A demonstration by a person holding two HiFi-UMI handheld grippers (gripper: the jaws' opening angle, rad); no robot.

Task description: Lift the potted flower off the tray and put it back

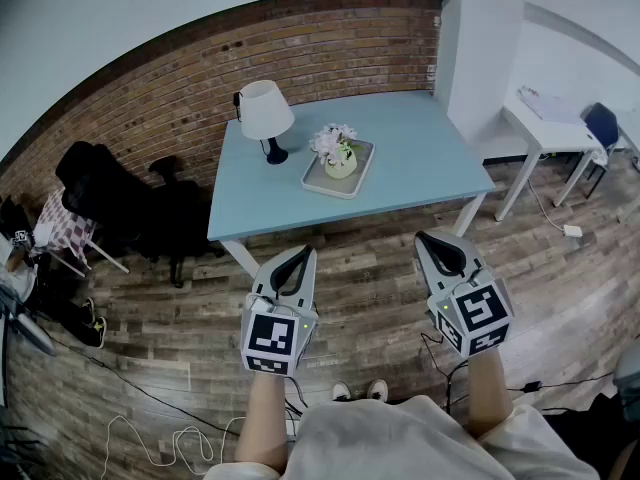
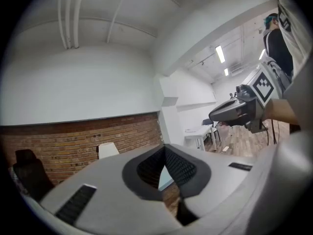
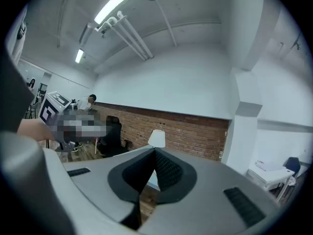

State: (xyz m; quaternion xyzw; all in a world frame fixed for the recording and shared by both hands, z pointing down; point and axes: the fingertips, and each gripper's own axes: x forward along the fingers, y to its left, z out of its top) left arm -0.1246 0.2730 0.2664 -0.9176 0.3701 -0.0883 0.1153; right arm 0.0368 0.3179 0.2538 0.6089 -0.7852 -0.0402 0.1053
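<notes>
Your flower (image 1: 339, 154) stands upright in the tray (image 1: 325, 185) on the table (image 1: 420, 158), well ahead of you across the floor (image 1: 370, 268). It lies between the lines of your two claws, somewhat nearer your left claw (image 1: 295, 263) than your right claw (image 1: 443, 251). Both are pinched shut, empty and roughly level.

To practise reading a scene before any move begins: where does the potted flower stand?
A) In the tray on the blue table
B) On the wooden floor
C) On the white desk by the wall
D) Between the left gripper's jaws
A: the potted flower stands in the tray on the blue table, next to the lamp.
</notes>
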